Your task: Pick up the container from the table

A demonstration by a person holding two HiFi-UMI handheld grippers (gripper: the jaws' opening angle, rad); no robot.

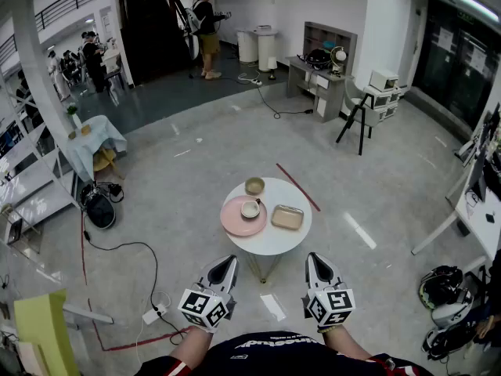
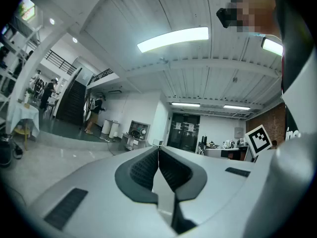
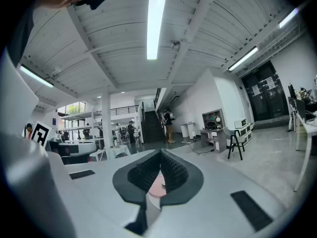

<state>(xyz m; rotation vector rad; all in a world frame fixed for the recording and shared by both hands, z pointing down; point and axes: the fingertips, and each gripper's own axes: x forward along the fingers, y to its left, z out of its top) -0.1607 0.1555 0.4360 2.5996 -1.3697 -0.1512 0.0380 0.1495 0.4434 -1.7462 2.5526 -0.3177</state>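
Note:
A tan rectangular container (image 1: 287, 217) lies on the right part of a small round white table (image 1: 270, 243). Beside it a pink plate (image 1: 235, 221) carries a white cup (image 1: 250, 208), and a small bowl (image 1: 254, 186) stands at the table's far edge. My left gripper (image 1: 230, 261) and right gripper (image 1: 312, 258) hover level, short of the table's near edge, apart from everything on it. In the left gripper view the left gripper (image 2: 158, 148) is shut and empty. The right gripper (image 3: 160, 152) is likewise shut and empty, and a bit of the pink plate (image 3: 156, 187) shows below its jaws.
A red tape line (image 1: 297, 186) runs on the floor past the table's far right. A power strip (image 1: 152, 315) and cables lie at the left, near a black bag (image 1: 99, 207). Helmets (image 1: 442, 288) sit on the floor at the right. A person (image 1: 208, 30) stands far back.

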